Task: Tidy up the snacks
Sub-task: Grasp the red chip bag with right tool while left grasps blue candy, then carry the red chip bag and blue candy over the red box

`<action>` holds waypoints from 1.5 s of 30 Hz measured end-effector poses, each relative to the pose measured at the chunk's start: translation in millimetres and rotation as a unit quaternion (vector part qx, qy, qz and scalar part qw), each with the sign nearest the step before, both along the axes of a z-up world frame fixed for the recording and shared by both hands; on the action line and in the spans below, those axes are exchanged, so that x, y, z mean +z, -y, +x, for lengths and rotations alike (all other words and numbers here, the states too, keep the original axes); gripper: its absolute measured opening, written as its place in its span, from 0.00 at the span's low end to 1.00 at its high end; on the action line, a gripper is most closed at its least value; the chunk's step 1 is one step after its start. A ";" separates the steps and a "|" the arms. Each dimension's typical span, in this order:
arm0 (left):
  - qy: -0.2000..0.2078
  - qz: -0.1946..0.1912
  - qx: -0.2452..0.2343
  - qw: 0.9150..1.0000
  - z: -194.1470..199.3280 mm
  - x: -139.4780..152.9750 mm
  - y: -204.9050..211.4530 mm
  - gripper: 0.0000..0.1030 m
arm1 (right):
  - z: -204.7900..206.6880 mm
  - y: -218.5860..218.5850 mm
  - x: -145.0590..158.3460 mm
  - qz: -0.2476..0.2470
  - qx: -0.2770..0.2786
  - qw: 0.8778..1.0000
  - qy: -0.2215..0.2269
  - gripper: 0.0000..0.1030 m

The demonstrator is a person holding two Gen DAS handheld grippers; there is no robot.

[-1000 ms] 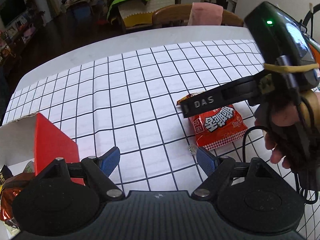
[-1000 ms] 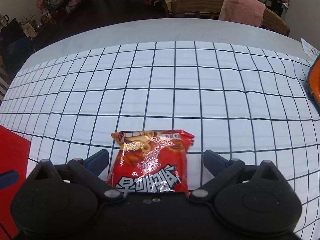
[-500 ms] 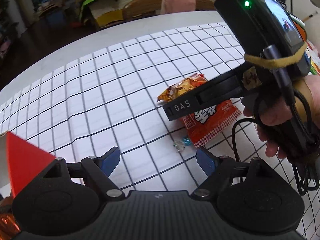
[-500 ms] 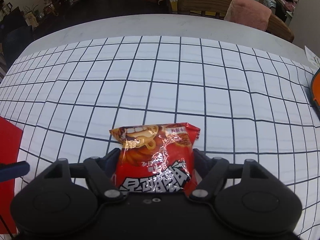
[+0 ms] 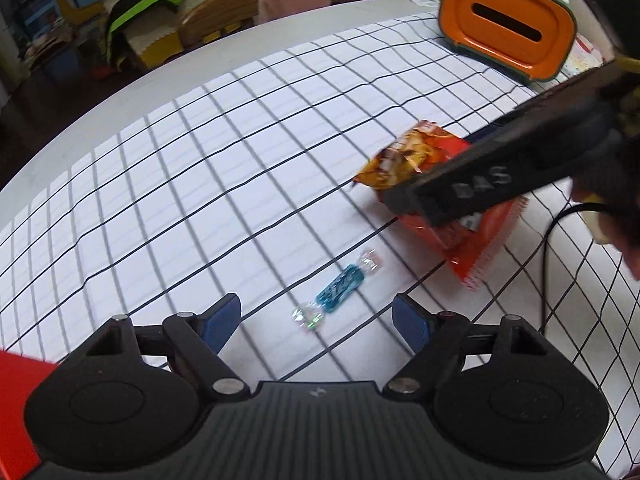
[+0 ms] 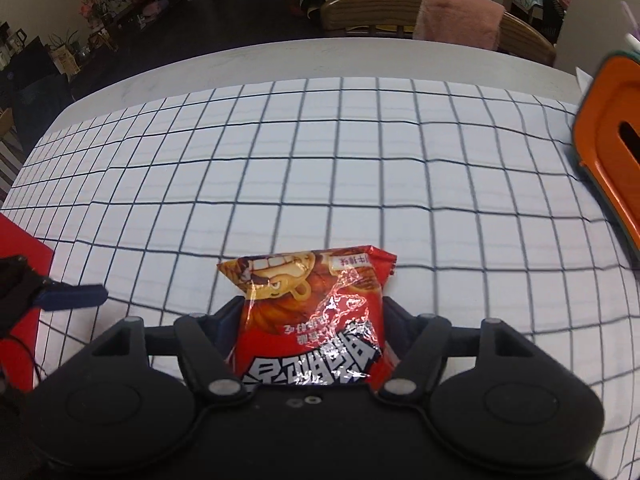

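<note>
- Pickup step in hand: the right gripper [image 6: 310,320] has just been closing and now pinches the red snack bag [image 6: 316,316] by its sides, the bag jutting ahead of the fingers.
- Left gripper [image 5: 316,320] stands spread and empty, the blue wrapped candy [image 5: 338,286] lying just ahead between its fingertips.
- Next, probably: carry the bag toward the red box [image 6: 16,280] off to the left, keeping the squeeze gentle.
- Checked tablecloth [image 6: 320,168] covers the table; an orange-lidded container [image 5: 508,28] sits far right, wooden chairs beyond.

We see the red snack bag [image 6: 316,320] clamped between the right gripper [image 6: 308,320] pads; the blue-wrapped candy [image 5: 338,288] lies flat between the left gripper [image 5: 316,320] fingertips.
</note>
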State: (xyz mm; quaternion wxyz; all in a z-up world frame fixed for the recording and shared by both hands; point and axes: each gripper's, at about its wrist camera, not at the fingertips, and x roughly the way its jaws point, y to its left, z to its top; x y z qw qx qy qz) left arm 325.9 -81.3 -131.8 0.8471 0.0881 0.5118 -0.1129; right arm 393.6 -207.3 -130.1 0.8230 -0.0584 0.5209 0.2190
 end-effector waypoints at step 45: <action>0.013 -0.043 0.115 0.992 -79.7 49.5 -46.5 0.12 | -106.2 -5.8 72.1 0.036 0.014 0.999 0.031 0.68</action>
